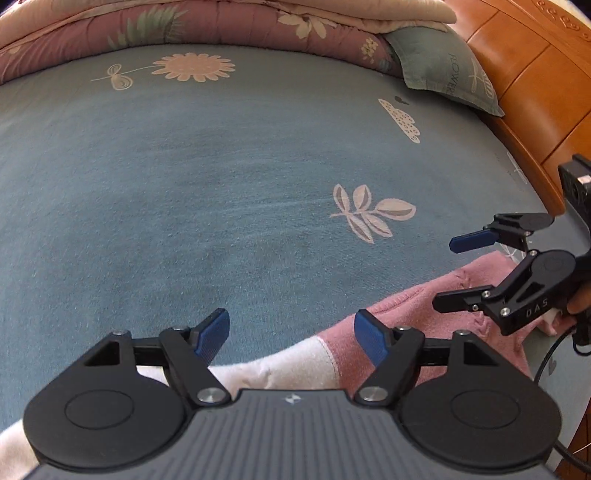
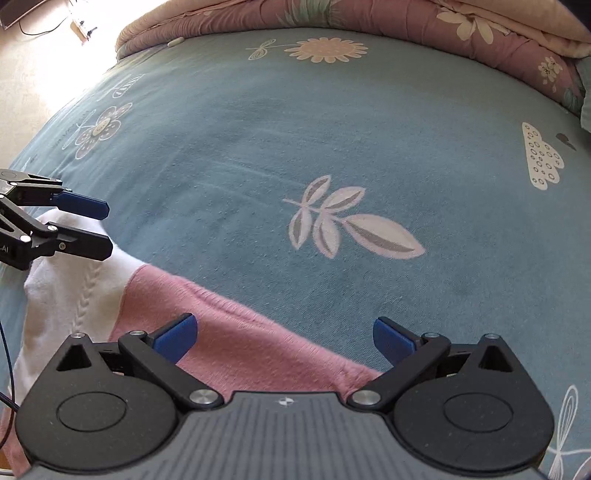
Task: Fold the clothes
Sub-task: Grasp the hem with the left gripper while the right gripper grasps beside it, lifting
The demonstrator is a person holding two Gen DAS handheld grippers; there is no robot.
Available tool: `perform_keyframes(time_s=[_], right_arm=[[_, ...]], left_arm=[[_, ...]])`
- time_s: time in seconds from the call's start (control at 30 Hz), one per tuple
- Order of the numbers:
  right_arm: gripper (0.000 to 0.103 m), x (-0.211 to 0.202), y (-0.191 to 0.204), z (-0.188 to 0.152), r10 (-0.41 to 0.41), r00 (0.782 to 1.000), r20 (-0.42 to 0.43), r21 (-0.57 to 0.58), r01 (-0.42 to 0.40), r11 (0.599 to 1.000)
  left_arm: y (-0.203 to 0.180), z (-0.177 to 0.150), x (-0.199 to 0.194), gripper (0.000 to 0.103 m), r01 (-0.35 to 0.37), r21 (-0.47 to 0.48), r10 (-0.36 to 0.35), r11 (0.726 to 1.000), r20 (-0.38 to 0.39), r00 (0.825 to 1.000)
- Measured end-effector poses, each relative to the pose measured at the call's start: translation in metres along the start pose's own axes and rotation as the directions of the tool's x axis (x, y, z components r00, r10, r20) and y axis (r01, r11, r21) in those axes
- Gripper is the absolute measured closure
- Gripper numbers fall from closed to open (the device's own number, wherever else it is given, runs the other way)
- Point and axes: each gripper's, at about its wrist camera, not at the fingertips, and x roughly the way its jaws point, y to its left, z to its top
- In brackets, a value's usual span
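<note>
A pink and white knit garment (image 1: 399,314) (image 2: 236,332) lies on the blue bed sheet, its far edge running diagonally. My left gripper (image 1: 291,338) hovers open over the white part, nothing between its blue pads. My right gripper (image 2: 284,338) hovers open above the pink part, also holding nothing. From the left wrist view the right gripper (image 1: 445,271) shows at the right edge, open above the pink cloth. From the right wrist view the left gripper (image 2: 109,227) shows at the left edge, open over the white cloth (image 2: 74,280).
The blue bed sheet (image 1: 221,184) with flower and leaf prints stretches ahead. A folded pink floral quilt (image 1: 221,26) and a grey-green pillow (image 1: 439,62) lie along the far side. An orange wooden headboard (image 1: 535,92) stands at the right. Floor and cables (image 2: 33,22) show far left.
</note>
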Motion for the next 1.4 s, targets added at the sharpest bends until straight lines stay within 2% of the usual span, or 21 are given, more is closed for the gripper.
perform_keyframes(time_s=[0.07,0.13,0.2,0.23,0.3,0.4,0.73,0.8,0.9,1.0,1.07,1.13,1.3,1.4], right_arm=[[0.0,0.0,-0.021,0.001,-0.006,1.0,-0.004,0.071,0.006,0.997],[0.0,-0.001,-0.043,-0.002,0.012,1.0,-0.009,0.172,-0.01,0.985],[0.0,0.001,-0.059,-0.009,0.055,0.998,-0.022,0.26,-0.047,0.964],[0.0,0.002,-0.062,-0.013,0.084,0.996,-0.036,0.29,-0.07,0.955],[0.0,0.002,-0.064,-0.021,0.135,0.989,-0.059,0.322,-0.109,0.941],[0.0,-0.01,-0.05,-0.031,0.188,0.979,-0.081,0.295,-0.156,0.943],[0.0,-0.05,0.011,-0.092,0.248,0.956,-0.158,0.23,-0.209,0.951],[0.0,-0.058,0.023,-0.104,0.258,0.95,-0.173,0.217,-0.219,0.951],[0.0,-0.058,0.038,-0.128,0.291,0.929,-0.231,0.24,-0.235,0.942],[0.0,-0.057,0.053,-0.152,0.325,0.9,-0.29,0.267,-0.25,0.931],[0.0,-0.061,0.058,-0.154,0.321,0.905,-0.278,0.259,-0.251,0.933],[0.0,-0.069,0.059,-0.143,0.309,0.919,-0.243,0.225,-0.257,0.94],[0.0,-0.084,0.05,-0.091,0.27,0.955,-0.124,0.094,-0.259,0.961],[0.0,-0.087,0.037,-0.059,0.243,0.968,-0.053,0.045,-0.241,0.969]], left_arm=[[0.016,0.007,0.007,0.029,0.031,-0.086,-0.032,0.996,-0.013,0.999],[0.032,0.009,0.013,0.029,0.107,-0.193,-0.117,0.975,-0.039,0.992],[0.038,0.005,0.019,0.029,0.188,-0.234,-0.211,0.954,-0.075,0.975],[0.037,0.0,0.018,0.029,0.199,-0.233,-0.224,0.952,-0.089,0.97],[0.033,-0.01,0.013,0.029,0.204,-0.223,-0.234,0.953,-0.114,0.966],[0.028,-0.026,0.005,0.029,0.213,-0.208,-0.247,0.955,-0.151,0.957],[0.009,-0.077,-0.021,0.026,0.247,-0.159,-0.283,0.956,-0.275,0.919],[0.007,-0.092,-0.027,0.026,0.25,-0.198,-0.302,0.948,-0.297,0.906],[0.001,-0.12,-0.03,0.026,0.231,-0.23,-0.302,0.945,-0.351,0.886],[-0.006,-0.141,-0.036,0.026,0.188,-0.213,-0.261,0.959,-0.4,0.879],[-0.012,-0.142,-0.043,0.026,0.19,-0.179,-0.248,0.965,-0.398,0.883],[-0.017,-0.131,-0.055,0.026,0.209,-0.129,-0.242,0.969,-0.363,0.9],[-0.014,-0.071,-0.075,0.026,0.235,0.009,-0.229,0.972,-0.199,0.953],[0.001,-0.033,-0.062,0.026,0.209,0.028,-0.204,0.978,-0.112,0.972]])
